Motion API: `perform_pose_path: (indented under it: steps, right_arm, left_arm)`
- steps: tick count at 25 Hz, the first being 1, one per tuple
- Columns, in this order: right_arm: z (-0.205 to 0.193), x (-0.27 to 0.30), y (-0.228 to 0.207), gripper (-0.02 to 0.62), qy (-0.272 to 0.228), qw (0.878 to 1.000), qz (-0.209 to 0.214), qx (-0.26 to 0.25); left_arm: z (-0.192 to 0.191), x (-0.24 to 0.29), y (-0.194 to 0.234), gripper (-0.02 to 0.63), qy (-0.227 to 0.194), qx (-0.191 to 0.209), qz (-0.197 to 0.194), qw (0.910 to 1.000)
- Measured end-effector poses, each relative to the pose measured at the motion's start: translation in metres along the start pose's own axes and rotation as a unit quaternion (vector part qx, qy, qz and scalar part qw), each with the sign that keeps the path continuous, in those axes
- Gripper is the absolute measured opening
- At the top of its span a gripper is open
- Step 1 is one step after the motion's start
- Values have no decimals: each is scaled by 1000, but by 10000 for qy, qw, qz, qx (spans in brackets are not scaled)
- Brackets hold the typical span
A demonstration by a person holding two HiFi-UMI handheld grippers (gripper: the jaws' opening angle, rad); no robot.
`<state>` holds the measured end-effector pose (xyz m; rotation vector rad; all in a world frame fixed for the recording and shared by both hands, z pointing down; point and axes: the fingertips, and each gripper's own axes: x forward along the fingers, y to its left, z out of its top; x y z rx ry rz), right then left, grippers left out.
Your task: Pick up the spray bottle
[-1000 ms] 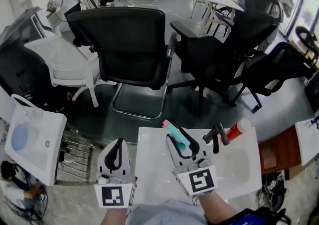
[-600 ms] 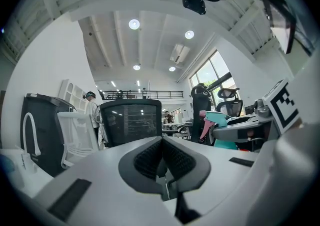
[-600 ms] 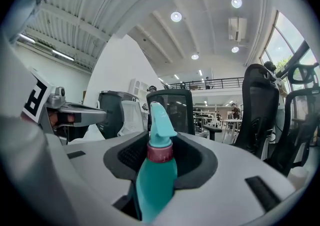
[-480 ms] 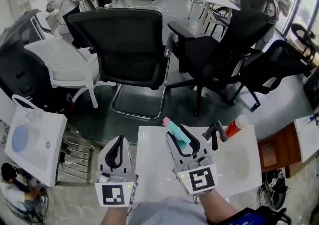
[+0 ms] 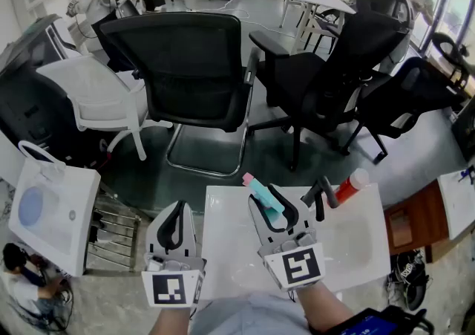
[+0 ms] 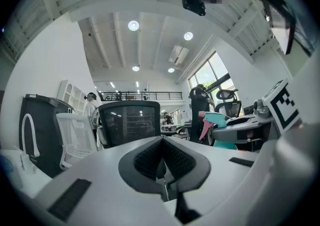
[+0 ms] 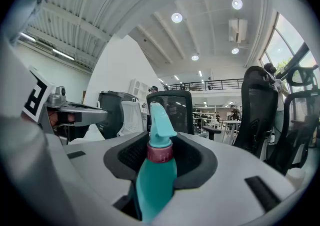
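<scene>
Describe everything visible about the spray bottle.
The spray bottle has a teal, plastic-looking body, a dark pink collar and a teal spray head. The head view also shows a pink trigger. It stands upright between the jaws of the right gripper, whose black pads press on its sides near the collar. It is over the white table; whether its base touches the table is hidden.

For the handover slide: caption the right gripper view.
Right gripper clamps a teal plastic spray bottle; a black mesh-backed office chair stands behind.
</scene>
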<state>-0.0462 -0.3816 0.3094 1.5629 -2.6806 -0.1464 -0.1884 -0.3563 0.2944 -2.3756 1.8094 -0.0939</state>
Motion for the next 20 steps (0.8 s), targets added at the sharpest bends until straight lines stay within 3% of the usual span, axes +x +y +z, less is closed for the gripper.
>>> perform_pose_path:
  steps: [20]
  right_arm:
    - [2,-2,2,160,-59,10000,2,-57]
  left_arm:
    - [-1,-4,1,17,27,-42,42,10000]
